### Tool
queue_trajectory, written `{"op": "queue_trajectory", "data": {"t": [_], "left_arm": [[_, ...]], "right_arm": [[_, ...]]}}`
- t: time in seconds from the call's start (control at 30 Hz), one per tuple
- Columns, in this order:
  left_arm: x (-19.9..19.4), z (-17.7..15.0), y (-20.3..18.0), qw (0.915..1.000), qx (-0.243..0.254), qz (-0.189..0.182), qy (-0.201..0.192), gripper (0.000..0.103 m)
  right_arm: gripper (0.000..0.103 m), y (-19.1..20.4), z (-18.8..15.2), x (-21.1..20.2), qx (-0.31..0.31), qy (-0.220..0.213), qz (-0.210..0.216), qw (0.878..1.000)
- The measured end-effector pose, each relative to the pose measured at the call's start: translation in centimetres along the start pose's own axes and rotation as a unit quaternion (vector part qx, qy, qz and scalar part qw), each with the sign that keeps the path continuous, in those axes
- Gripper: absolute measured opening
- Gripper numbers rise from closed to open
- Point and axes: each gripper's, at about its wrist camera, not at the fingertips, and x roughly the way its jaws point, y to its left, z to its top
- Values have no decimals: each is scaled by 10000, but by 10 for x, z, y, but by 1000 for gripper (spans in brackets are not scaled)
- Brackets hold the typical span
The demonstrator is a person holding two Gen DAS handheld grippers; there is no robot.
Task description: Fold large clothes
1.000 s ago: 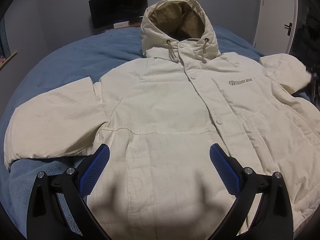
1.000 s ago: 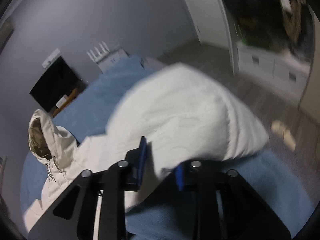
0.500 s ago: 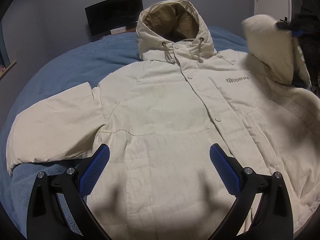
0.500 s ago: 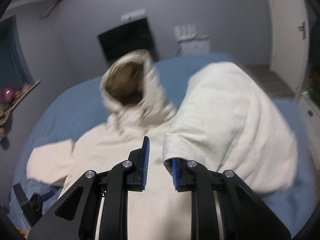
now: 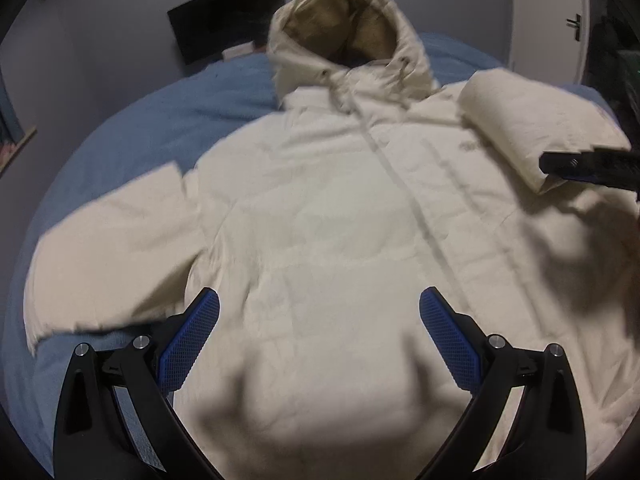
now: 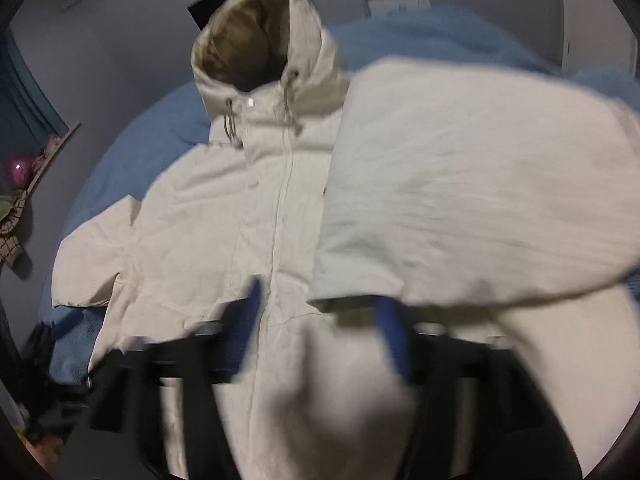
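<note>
A cream hooded jacket (image 5: 340,220) lies face up on a blue bed (image 5: 168,120). Its left sleeve (image 5: 112,240) lies spread out to the side. Its right sleeve (image 5: 532,124) is folded in over the chest. My left gripper (image 5: 320,332) is open and empty above the jacket's lower front. My right gripper (image 6: 324,320) is blurred; its jaws stand apart at the cuff of the right sleeve (image 6: 460,200), which lies across the jacket (image 6: 224,240). The right gripper also shows in the left wrist view (image 5: 588,168) at the sleeve's end.
A dark screen (image 5: 228,20) stands against the grey wall beyond the bed. A white door (image 5: 552,20) is at the far right. A shelf with a pink object (image 6: 18,170) is at the left. The hood (image 6: 256,44) points toward the wall.
My right gripper swung the right sleeve from beside the bed over onto the jacket's chest, and its jaws have spread apart. The left gripper stayed open, shifting slightly.
</note>
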Motion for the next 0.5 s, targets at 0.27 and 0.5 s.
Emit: {"op": "queue_trajectory", "data": {"t": [0.27,0.5], "left_arm": [[-10,59,-74,9931,525,-931,-478,97],[6,76,-191,9713,1397,-1815,-639,97]], "right_arm": [[80,-41,-4,-76,335,-1219,-688,9896],[84,-119,-4,-115,1833,-2030,-1128,9552]]}}
